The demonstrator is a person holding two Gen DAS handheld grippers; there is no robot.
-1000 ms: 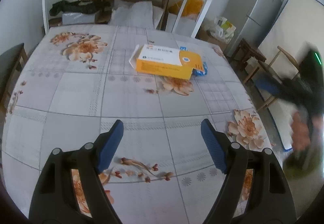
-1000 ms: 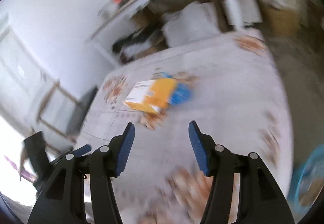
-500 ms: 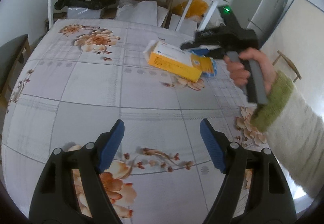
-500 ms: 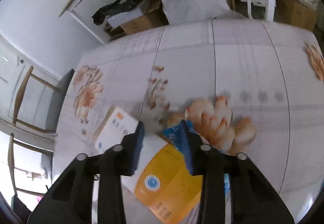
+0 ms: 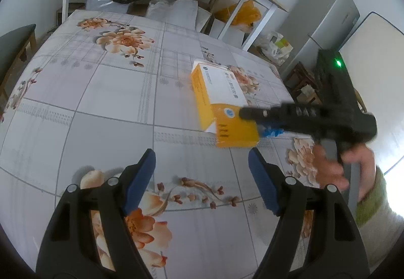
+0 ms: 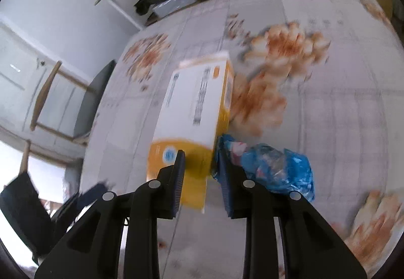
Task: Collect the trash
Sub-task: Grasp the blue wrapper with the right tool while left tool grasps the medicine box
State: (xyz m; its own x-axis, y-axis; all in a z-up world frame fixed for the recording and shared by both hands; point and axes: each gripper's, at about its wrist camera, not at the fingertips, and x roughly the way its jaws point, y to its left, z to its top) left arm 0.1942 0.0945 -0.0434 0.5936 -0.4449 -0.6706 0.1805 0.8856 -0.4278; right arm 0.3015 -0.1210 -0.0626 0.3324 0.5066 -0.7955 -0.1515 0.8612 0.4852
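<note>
Two tools: right tool point(image 6: 199, 165) narrowed around the yellow end of the box point(image 6: 199, 102), grip unconfirmed, left tool point(image 5: 202, 178) wide and empty; box looks light, crushable cardboard, best held across its short end, blue wrapper point(image 6: 272, 168) beside it, on slick floral worktop point(image 5: 101, 92), cluttered room.

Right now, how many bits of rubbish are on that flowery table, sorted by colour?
Yellow and white: 1, the cardboard box, gripped by the right gripper.
Blue: 1, the crumpled plastic wrapper beside it.
Total: 2.
The left gripper holds nothing.
</note>
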